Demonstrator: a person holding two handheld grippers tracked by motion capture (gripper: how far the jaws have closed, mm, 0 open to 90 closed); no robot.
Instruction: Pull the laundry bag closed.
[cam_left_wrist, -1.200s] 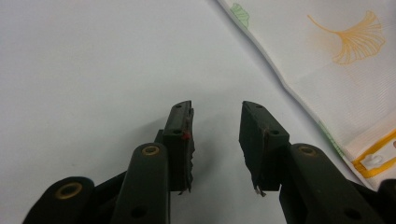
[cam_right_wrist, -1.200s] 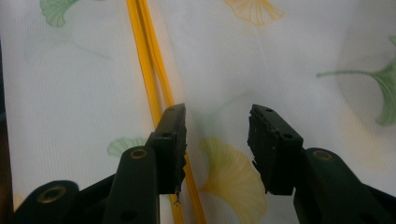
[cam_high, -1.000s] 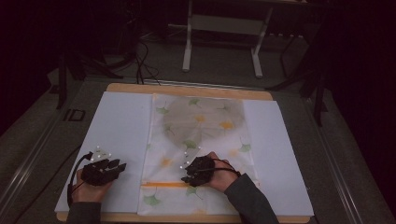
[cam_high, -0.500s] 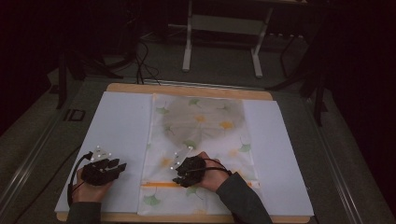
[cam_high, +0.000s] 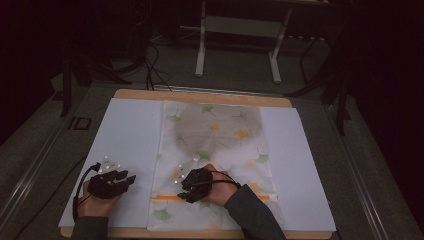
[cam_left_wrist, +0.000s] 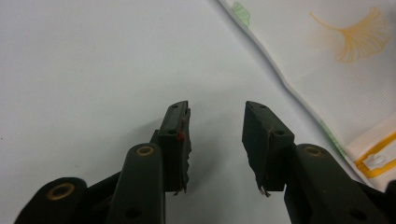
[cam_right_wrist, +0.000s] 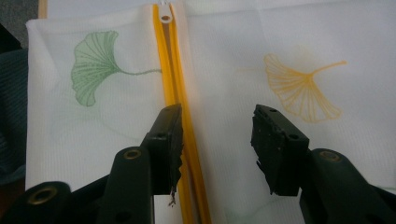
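We see a thin mesh bag (cam_high: 216, 160) lying flat on a white sheet (cam_high: 125, 150) on the table (cam_high: 200, 95). It has leaf prints and something grey and round inside, near the far end. The flat spread makes its yellow zip (cam_high: 170, 198) easy to reach, we think.

The right gripper (cam_high: 187, 192) hangs low over the bag at the near end, by the zip. Its jaws are apart and hold nothing. We guess it is lined up to take the zip. The left gripper (cam_high: 129, 178) rests on the white sheet just beside the bag, jaws apart too, holding nothing — maybe waiting.

The high view gives us the whole bag and both hands. The right gripper (cam_right_wrist: 217, 149) view shows more: the zip (cam_right_wrist: 175, 93) runs right beside one jaw, and the white pull (cam_right_wrist: 164, 14) sits far along it. The left gripper (cam_left_wrist: 217, 144) view shows the bag (cam_left_wrist: 345, 84) edge close by.
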